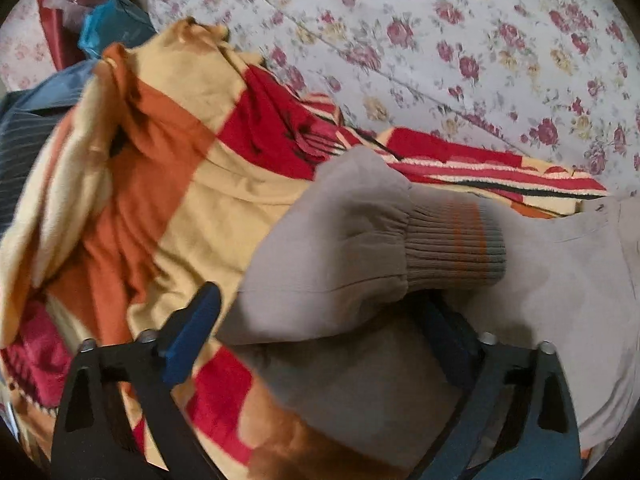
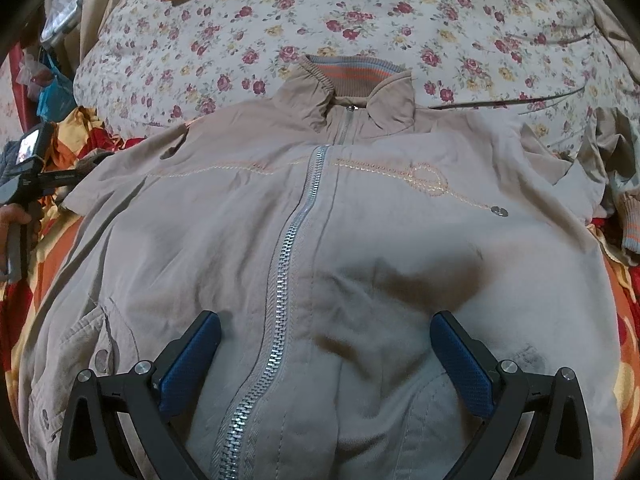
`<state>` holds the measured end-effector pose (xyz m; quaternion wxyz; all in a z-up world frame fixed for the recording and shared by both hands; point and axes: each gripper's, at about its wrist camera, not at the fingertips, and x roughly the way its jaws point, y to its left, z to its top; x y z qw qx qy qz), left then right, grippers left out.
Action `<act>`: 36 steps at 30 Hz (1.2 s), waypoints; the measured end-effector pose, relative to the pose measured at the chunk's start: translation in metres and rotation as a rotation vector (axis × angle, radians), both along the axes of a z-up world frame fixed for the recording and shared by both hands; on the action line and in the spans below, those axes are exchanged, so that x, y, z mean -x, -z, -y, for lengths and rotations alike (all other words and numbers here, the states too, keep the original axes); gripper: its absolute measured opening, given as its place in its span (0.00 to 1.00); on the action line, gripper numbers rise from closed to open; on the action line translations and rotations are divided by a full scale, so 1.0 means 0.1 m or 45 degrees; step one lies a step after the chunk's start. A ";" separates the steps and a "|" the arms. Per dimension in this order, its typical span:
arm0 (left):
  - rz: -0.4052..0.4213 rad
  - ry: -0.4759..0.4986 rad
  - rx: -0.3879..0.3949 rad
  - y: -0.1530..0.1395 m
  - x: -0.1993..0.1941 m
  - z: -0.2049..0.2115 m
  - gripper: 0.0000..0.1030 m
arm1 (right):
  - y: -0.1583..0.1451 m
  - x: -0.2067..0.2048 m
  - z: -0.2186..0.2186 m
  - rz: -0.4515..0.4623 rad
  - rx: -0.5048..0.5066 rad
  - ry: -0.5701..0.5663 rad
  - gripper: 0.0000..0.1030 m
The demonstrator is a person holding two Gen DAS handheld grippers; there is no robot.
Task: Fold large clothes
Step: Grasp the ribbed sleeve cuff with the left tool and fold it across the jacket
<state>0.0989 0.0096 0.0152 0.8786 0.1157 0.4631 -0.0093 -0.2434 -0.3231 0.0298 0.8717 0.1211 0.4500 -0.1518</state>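
A beige zip-up jacket (image 2: 400,208) lies flat and zipped on the bed, collar (image 2: 352,88) at the far end. My right gripper (image 2: 326,320) hovers open over its lower front, one finger on each side of the zipper (image 2: 288,248). In the left wrist view, the jacket's sleeve (image 1: 340,248) with its ribbed cuff (image 1: 456,240) lies between the fingers of my left gripper (image 1: 320,304). The left pad (image 1: 192,332) stands clear of the cloth and the right finger is partly hidden under the sleeve. The other sleeve (image 2: 592,160) is bunched at the right.
A floral bedsheet (image 1: 460,40) covers the bed beyond the jacket. A red, orange and yellow blanket (image 1: 160,160) is heaped beside the sleeve. A blue bag (image 1: 112,20) and dark striped cloth (image 1: 20,152) sit at the far left. A hand (image 2: 12,220) holds the left tool.
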 end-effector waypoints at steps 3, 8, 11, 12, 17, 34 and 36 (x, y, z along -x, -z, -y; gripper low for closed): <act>-0.037 0.029 0.063 0.02 -0.06 0.03 0.38 | 0.00 0.00 0.00 0.005 0.002 0.002 1.00; -0.071 0.011 0.247 -0.14 -0.03 0.00 0.15 | 0.00 -0.01 0.00 0.007 0.002 0.003 1.00; -0.082 0.070 0.424 -0.41 0.15 0.04 0.14 | 0.00 -0.01 0.01 0.011 0.001 0.003 1.00; -0.077 0.097 0.459 -0.52 0.23 0.08 0.14 | 0.00 -0.01 0.01 0.013 0.002 0.006 1.00; -0.095 0.257 0.618 -1.03 0.68 0.47 0.14 | 0.01 -0.01 0.01 0.014 0.002 0.006 1.00; -0.344 0.763 0.807 -0.98 1.86 3.04 0.14 | -0.06 0.15 0.01 0.030 -0.061 0.010 1.00; -0.389 0.782 0.821 -0.80 1.87 3.19 0.22 | -0.11 0.27 0.05 0.029 -0.095 0.016 1.00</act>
